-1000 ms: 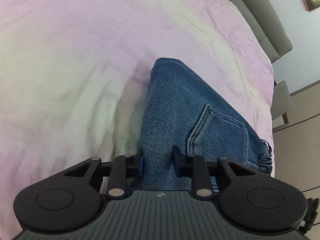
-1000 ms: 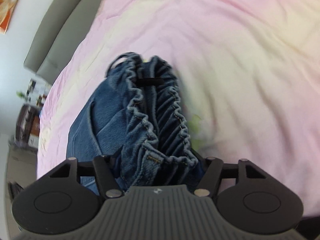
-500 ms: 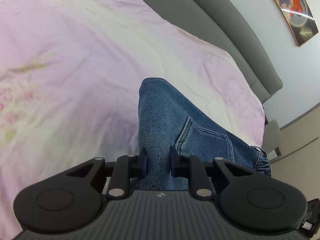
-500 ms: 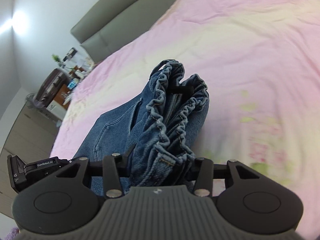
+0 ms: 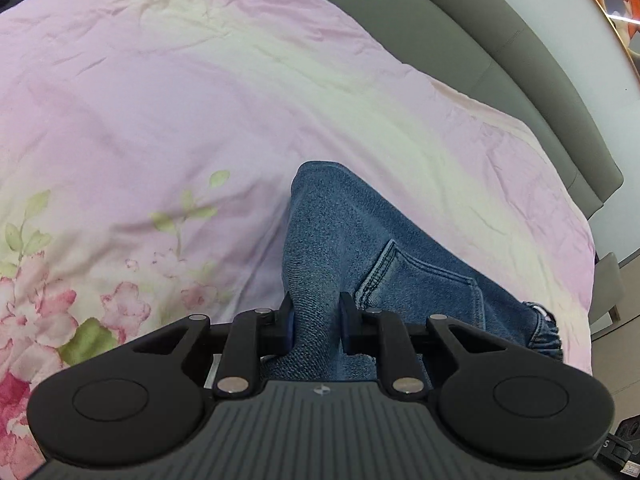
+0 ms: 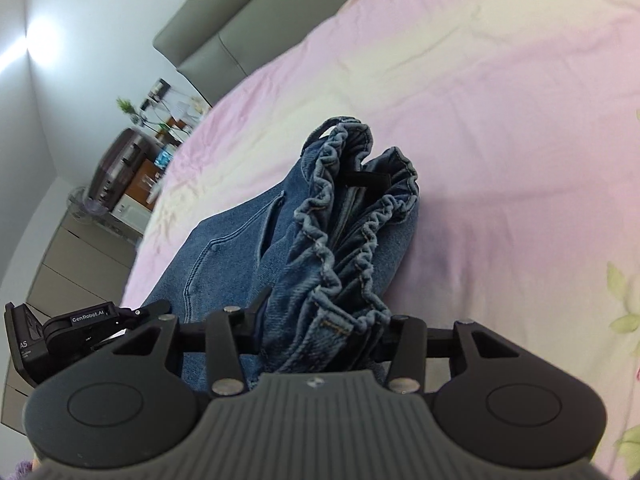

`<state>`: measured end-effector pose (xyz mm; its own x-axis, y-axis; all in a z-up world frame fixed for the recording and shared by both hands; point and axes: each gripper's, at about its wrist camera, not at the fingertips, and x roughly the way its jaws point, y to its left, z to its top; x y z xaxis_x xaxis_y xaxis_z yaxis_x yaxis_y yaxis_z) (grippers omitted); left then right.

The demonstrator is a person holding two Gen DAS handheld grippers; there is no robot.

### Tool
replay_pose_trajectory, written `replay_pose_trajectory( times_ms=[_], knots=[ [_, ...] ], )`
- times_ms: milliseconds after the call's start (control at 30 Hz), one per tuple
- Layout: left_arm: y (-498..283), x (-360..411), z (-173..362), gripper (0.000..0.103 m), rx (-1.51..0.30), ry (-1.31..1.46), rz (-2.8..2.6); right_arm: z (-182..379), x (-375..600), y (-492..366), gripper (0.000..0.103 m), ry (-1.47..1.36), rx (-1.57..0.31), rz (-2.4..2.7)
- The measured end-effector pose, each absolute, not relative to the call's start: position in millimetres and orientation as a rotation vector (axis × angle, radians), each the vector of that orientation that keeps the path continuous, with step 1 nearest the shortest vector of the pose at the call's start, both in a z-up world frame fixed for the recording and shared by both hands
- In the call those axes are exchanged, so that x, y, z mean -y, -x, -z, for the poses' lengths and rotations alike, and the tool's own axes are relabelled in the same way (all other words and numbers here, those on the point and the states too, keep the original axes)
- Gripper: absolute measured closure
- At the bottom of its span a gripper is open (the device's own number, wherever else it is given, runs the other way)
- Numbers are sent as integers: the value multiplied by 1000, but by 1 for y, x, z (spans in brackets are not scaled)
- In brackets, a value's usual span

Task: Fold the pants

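The blue denim pants (image 5: 360, 248) hang between the two grippers above the bed's pink floral bedspread (image 5: 160, 120). The left gripper (image 5: 316, 328) is clamped on a fold of denim beside a back pocket (image 5: 420, 288). The right gripper (image 6: 320, 328) pinches the bunched, ruffled elastic waistband (image 6: 344, 216), its jaws held apart by the thick cloth. A grey padded headboard (image 5: 480, 52) borders the bed.
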<state>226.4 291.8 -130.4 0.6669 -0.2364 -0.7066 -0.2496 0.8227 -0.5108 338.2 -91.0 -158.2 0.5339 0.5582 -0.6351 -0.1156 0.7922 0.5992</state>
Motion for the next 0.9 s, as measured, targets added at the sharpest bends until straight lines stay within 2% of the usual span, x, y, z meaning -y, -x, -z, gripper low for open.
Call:
replay_pose_trajectory(
  times_ms=[67,167,300,367,400,467,533,633,733,800,900],
  knots=[
    [-221,-293,141,80,-848,624,-13,164,87,-336,61,-499,-935,-427],
    [-218,-295,156,73,-860,651,-50,178,84,-345,57,-476,-1009,-368],
    [-214,-277,150,55,-842,524,-111,201,93,-351,46,-547,-1092,-305],
    [-212,-271,141,49,-843,506,-156,196,88,-348,35,-481,-1080,-284],
    [-211,-268,136,45,-845,496,-183,191,86,-346,29,-454,-1074,-275],
    [-202,-260,123,44,-818,465,-219,181,86,-344,29,-429,-1065,-272],
    [-191,-250,107,39,-775,424,-234,165,92,-335,24,-405,-1039,-278],
    [-176,-232,74,38,-721,359,-250,139,99,-318,24,-342,-984,-293],
    [-158,-204,38,34,-647,269,-244,102,109,-290,21,-279,-879,-343],
    [-142,-182,17,26,-598,190,-234,77,109,-271,18,-221,-794,-382],
    [-119,-148,-7,20,-543,95,-197,40,110,-237,11,-117,-659,-431]
  ],
)
